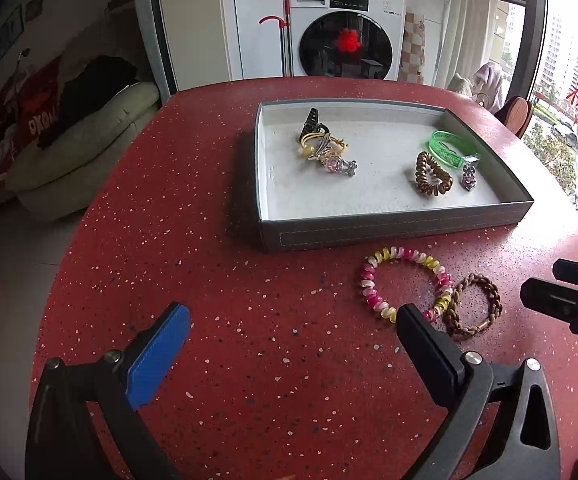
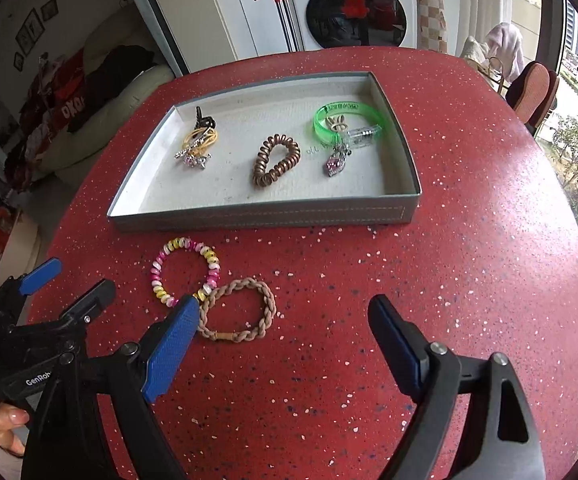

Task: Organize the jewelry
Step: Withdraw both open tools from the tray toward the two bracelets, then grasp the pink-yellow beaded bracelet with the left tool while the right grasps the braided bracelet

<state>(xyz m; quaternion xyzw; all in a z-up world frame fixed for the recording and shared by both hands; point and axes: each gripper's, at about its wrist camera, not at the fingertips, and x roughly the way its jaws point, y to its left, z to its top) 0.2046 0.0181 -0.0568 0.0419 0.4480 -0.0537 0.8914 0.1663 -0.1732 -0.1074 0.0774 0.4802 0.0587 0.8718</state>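
Both the left gripper [image 1: 293,320] and the right gripper [image 2: 285,312] are being held with jaws wide and empty. A beaded bracelet [image 2: 185,270] and a braided band [image 2: 237,310] are lying touching on the red table [image 2: 469,240], before the tray [image 2: 265,216]. A hand [image 2: 3,426] is being shown only in the right view.

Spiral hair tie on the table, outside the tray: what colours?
Pink, yellow and white spiral hair tie; clearest in the right wrist view.

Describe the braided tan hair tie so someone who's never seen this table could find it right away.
On the red speckled table, look in front of the grey tray, outside it. Two rings lie there touching: the braided tan hair tie is the plain rope-like one with a small clasp, beside the pink and yellow beaded bracelet.
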